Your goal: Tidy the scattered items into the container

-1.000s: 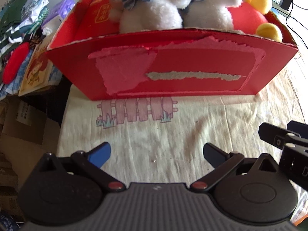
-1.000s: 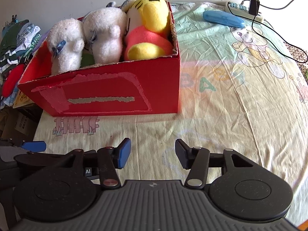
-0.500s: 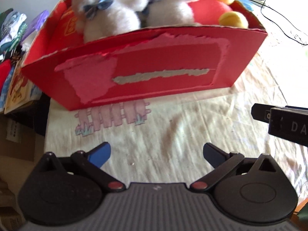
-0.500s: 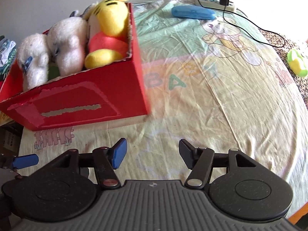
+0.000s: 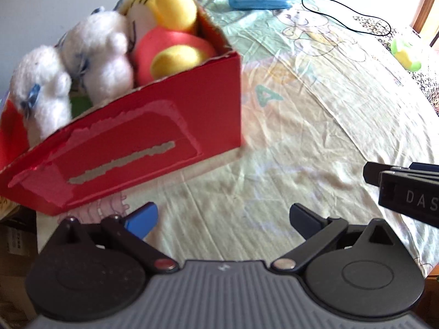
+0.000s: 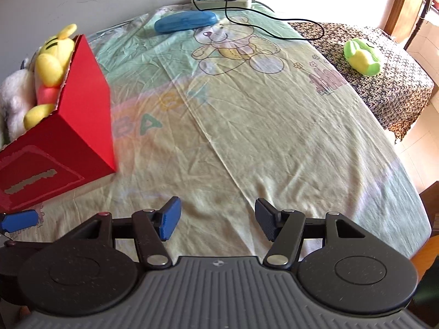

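We find the left gripper point(image 5: 223, 218) spread wide and empty over bare bedsheet point(image 6: 247, 126), the red box point(image 5: 153, 134) just ahead with its corner edge near. The right gripper point(image 6: 218, 218) is likewise wide and empty. The green plush point(image 6: 363, 56) lies well apart on the patterned cloth point(image 6: 392, 93), near that cloth's edge; open sheet lies between.

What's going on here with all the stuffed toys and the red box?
Someone is tidying soft toys into the red box using two hand-held tools. A yellow plush and two white plush toys already sit inside. Both the left tool and right tool are open and empty. A green plush lies out on the far patterned cloth.
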A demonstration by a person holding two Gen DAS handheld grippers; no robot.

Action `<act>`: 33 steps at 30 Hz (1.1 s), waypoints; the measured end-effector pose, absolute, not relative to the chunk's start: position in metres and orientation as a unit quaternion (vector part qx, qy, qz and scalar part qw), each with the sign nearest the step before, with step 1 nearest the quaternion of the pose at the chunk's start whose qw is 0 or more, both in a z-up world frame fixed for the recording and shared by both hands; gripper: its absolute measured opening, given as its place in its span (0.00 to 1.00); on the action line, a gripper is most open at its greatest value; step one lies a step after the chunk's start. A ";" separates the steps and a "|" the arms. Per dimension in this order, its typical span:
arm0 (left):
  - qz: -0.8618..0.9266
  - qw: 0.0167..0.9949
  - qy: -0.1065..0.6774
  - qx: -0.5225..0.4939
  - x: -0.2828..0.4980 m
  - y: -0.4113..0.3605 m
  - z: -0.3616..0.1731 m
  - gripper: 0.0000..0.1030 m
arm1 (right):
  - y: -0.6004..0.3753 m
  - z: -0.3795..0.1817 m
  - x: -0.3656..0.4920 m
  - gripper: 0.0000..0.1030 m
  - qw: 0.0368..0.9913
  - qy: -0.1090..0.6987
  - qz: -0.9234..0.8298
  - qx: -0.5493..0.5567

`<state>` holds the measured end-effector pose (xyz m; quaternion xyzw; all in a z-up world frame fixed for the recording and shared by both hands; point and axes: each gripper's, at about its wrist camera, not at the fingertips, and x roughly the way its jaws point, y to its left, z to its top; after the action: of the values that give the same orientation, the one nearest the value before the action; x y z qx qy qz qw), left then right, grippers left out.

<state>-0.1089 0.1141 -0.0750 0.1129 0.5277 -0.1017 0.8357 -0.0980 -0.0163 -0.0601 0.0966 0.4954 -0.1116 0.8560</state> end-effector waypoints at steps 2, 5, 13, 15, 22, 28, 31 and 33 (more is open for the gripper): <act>-0.105 0.835 0.528 0.115 -0.109 0.107 -0.075 0.99 | -0.023 -0.061 -0.099 0.61 0.855 0.496 -0.115 0.100; -0.102 0.835 0.527 0.118 -0.108 0.103 -0.077 0.99 | -0.030 -0.064 -0.098 0.61 0.854 0.496 -0.114 0.107; -0.060 0.837 0.533 0.111 -0.102 0.109 -0.080 0.99 | -0.029 -0.068 -0.081 0.61 0.855 0.500 -0.085 0.107; -0.045 0.837 0.535 0.105 -0.101 0.115 -0.080 0.99 | -0.023 -0.068 -0.077 0.61 0.857 0.500 -0.074 0.099; 0.009 0.839 0.538 0.084 -0.099 0.144 -0.080 0.99 | 0.005 -0.065 -0.064 0.61 0.866 0.495 -0.022 0.068; 0.046 0.834 0.546 0.058 -0.105 0.177 -0.083 0.99 | 0.040 -0.066 -0.058 0.61 0.865 0.501 0.020 0.037; 0.062 0.832 0.550 0.045 -0.109 0.193 -0.085 0.99 | 0.057 -0.067 -0.056 0.61 0.862 0.505 0.038 0.024; 0.071 0.830 0.552 0.037 -0.112 0.204 -0.085 0.99 | 0.069 -0.067 -0.057 0.61 0.861 0.506 0.049 0.016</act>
<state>-0.1122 0.2043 -0.0852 0.0371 0.5518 0.0711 0.8301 -0.0566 0.0690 -0.0675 0.0160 0.5058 0.0487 0.8611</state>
